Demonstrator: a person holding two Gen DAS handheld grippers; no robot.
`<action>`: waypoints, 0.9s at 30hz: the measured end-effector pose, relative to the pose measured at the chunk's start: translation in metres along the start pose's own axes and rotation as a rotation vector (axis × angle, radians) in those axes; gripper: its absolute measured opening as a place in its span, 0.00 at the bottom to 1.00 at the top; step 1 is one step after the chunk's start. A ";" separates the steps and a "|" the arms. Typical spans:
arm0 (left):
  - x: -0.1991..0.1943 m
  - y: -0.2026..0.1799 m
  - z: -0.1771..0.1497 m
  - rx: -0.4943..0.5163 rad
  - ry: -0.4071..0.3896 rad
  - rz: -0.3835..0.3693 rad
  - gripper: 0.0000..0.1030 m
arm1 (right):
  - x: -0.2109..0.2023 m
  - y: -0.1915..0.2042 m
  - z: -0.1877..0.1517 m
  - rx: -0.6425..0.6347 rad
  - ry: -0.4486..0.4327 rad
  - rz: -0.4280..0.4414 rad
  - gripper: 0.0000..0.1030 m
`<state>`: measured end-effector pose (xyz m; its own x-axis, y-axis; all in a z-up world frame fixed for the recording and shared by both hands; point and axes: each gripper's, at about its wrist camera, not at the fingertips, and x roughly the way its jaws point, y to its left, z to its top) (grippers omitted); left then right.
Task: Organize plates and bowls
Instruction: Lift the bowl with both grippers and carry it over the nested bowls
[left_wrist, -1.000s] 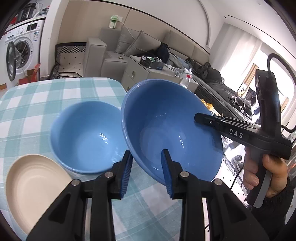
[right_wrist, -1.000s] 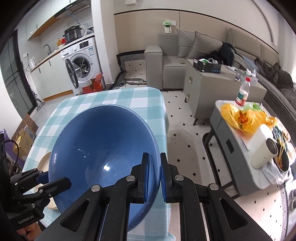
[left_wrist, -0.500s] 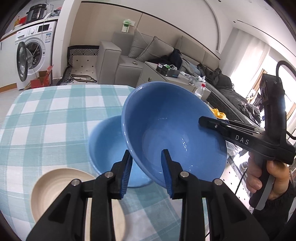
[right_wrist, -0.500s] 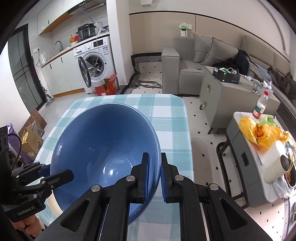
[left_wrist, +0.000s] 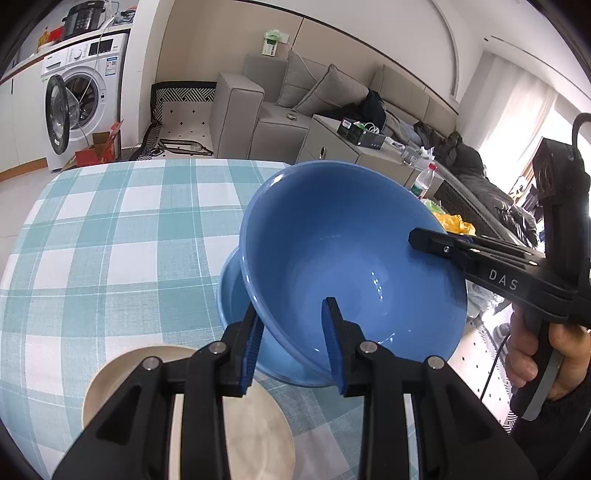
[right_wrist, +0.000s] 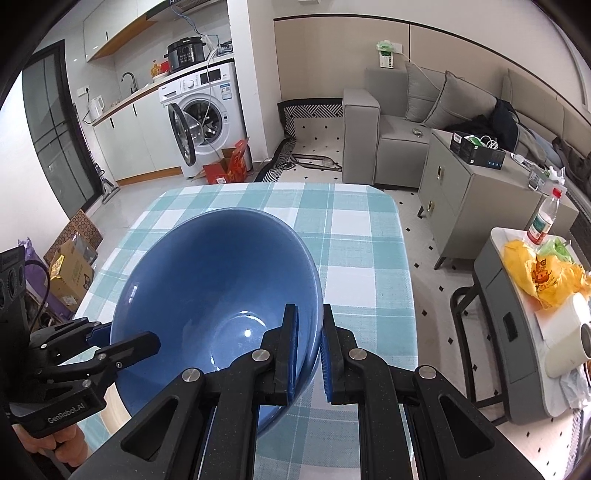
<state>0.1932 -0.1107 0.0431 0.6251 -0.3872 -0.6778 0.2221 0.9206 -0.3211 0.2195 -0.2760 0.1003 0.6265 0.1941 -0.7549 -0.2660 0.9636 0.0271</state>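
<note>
Checked counter (left_wrist: 110, 236); we hold the large blue bowl (left_wrist: 343, 266) tilted above the smaller blue bowl (left_wrist: 231, 295), right gripper (right_wrist: 308, 354) clamped on its rim, left gripper (left_wrist: 291, 347) narrowly clasping the opposite rim, beside a cream plate (left_wrist: 258, 424).

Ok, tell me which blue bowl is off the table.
The larger, darker blue bowl, tilted and gripped at its rim by both grippers; the lighter blue bowl sits on the table beneath it.
</note>
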 end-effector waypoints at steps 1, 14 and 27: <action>0.002 0.001 0.000 0.002 0.003 0.002 0.30 | 0.002 -0.001 0.000 0.001 0.003 0.002 0.11; 0.024 0.017 0.000 -0.010 0.049 0.015 0.30 | 0.038 -0.003 0.001 0.005 0.050 0.008 0.11; 0.039 0.024 -0.003 0.006 0.073 0.032 0.30 | 0.065 0.003 -0.005 -0.025 0.088 -0.031 0.11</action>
<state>0.2207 -0.1040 0.0072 0.5759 -0.3604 -0.7338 0.2076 0.9326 -0.2951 0.2561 -0.2612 0.0481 0.5680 0.1458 -0.8100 -0.2661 0.9638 -0.0132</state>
